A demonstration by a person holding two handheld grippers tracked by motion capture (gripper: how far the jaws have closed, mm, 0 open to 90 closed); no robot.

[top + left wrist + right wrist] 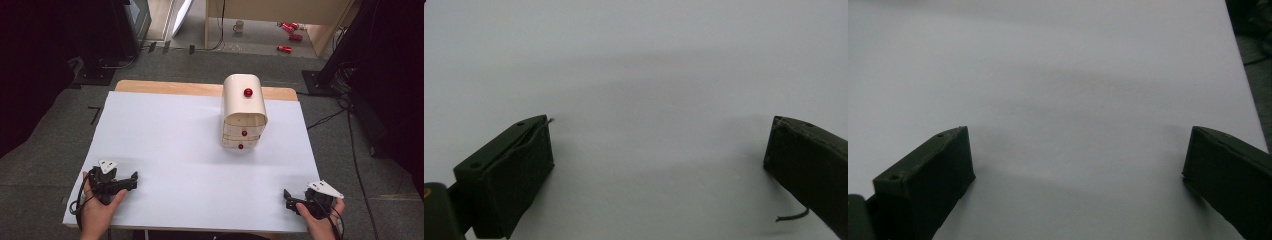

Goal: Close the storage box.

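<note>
White sheet covers the tabletop (165,130); both tools sit low at its near edge, nothing between their jaws.

Left tool (131,181): held in the left hand (97,207), jaws spread wide, bare sheet ahead of it in its own view (659,165). The cream drawer unit (243,107) lies well ahead of this tool and off to its right.

Drawer unit: upright, rounded top, three red knobs facing the person: top knob (248,92), middle knob (244,133), bottom knob (240,146). All drawers look shut.

Right tool (288,196): in the right hand (320,220), jaws likewise wide apart (1078,165); the unit is well ahead and to its left.

Judgement: reach not yet begun. To do it well, bring one tool in level with a knob, jaws straddling it, close squarely, and pull straight back; steady the body with the other tool so the light unit does not slide.
</note>
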